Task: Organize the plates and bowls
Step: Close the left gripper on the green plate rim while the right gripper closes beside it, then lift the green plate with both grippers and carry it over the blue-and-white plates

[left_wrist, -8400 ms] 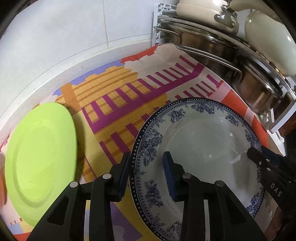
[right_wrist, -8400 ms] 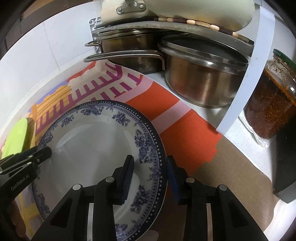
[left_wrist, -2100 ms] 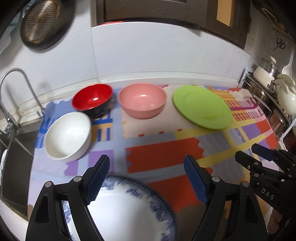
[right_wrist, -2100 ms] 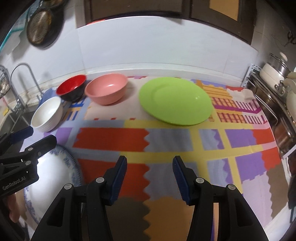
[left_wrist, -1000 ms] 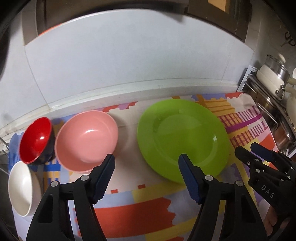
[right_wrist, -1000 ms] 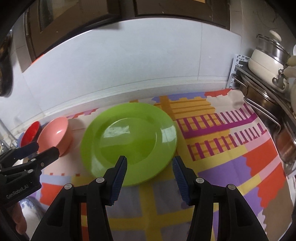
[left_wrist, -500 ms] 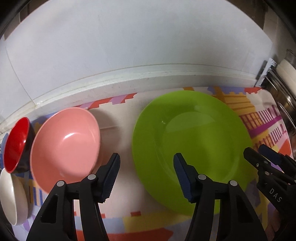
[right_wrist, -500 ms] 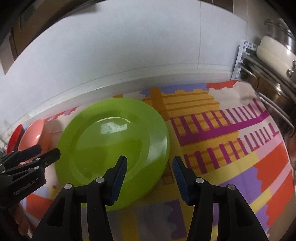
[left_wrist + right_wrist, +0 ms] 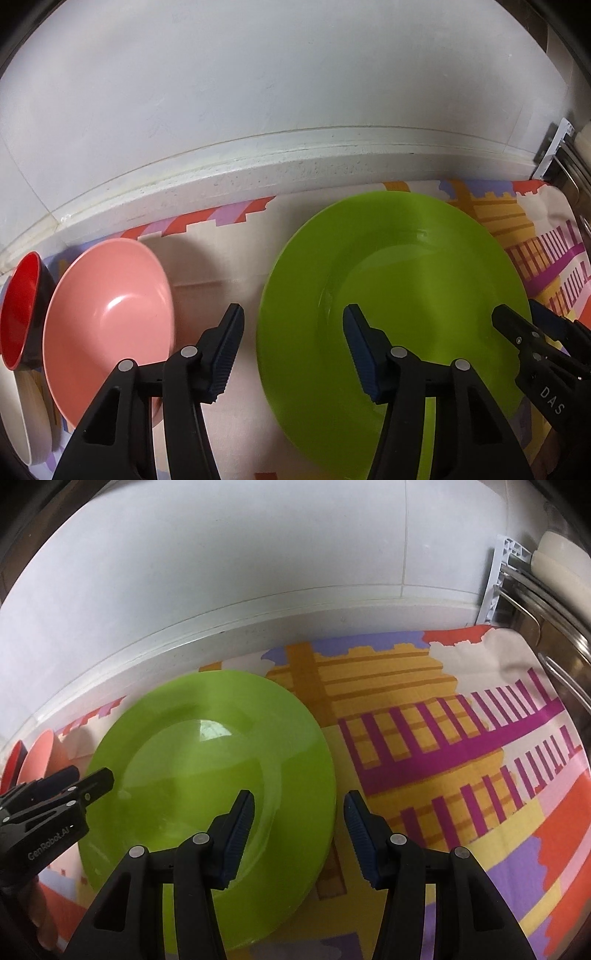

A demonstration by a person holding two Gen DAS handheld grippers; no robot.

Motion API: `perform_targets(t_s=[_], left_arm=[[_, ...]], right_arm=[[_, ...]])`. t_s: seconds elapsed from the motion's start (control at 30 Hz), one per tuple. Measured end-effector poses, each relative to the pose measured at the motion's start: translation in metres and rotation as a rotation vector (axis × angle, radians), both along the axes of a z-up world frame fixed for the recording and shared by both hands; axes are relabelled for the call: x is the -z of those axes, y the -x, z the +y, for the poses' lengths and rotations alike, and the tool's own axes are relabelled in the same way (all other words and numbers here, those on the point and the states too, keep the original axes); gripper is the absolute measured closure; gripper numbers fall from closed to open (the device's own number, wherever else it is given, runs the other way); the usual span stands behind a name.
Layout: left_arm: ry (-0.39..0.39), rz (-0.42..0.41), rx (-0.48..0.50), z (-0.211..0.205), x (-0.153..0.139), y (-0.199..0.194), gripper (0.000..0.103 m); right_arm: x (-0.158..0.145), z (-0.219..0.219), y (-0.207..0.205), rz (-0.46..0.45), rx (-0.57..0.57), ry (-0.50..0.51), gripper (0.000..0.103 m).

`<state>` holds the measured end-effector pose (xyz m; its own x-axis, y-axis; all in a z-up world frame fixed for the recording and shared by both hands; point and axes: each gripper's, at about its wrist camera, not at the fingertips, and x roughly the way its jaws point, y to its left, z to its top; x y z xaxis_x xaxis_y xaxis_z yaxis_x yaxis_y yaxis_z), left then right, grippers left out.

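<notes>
A lime-green plate [image 9: 391,295] lies flat on the patterned mat near the back wall; it also shows in the right wrist view [image 9: 207,786]. My left gripper [image 9: 291,354] is open and empty, its jaws straddling the plate's left rim. My right gripper [image 9: 299,834] is open and empty, its jaws straddling the plate's right rim. A pink bowl [image 9: 107,317] sits left of the plate, with a red bowl [image 9: 18,310] and a white bowl [image 9: 29,424] further left.
The colourful mat [image 9: 443,757] covers the counter. A white backsplash ledge [image 9: 258,162] runs close behind the dishes. A rack with steel pots [image 9: 554,602] stands at the right edge.
Both grippers have moved forward and down toward the green plate, which now fills more of each view. The left gripper's jaws have narrowed somewhat. The blue-patterned plate is out of view.
</notes>
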<state>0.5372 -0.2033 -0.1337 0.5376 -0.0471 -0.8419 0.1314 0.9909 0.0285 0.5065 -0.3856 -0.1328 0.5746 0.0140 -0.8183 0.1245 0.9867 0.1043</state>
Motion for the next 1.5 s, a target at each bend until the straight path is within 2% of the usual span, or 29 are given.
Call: perform_targets(t_s=[0.2, 0.3, 0.57, 1.0, 1.1, 1.5], left_arm=[[-0.03, 0.001, -0.011, -0.003, 0.002, 0.001, 0.047], [-0.049, 0.008, -0.015, -0.005, 0.005, 0.0, 0.047], [-0.077, 0.023, -0.028, -0.009, 0.008, -0.002, 0.048], [-0.099, 0.036, -0.056, -0.007, 0.007, -0.002, 0.051], [-0.121, 0.035, -0.069, -0.008, 0.006, 0.003, 0.058], [-0.038, 0.038, -0.064, 0.007, -0.001, 0.013, 0.065]], right_arm=[[0.004, -0.004, -0.006, 0.007, -0.002, -0.031, 0.052], [0.006, -0.005, -0.009, 0.014, -0.009, -0.046, 0.057], [0.007, -0.006, -0.013, 0.02, -0.01, -0.027, 0.062], [0.008, -0.002, -0.017, 0.021, -0.023, -0.017, 0.062], [0.007, 0.001, -0.015, 0.019, -0.029, -0.006, 0.062], [-0.002, 0.003, -0.008, -0.002, -0.016, 0.054, 0.063]])
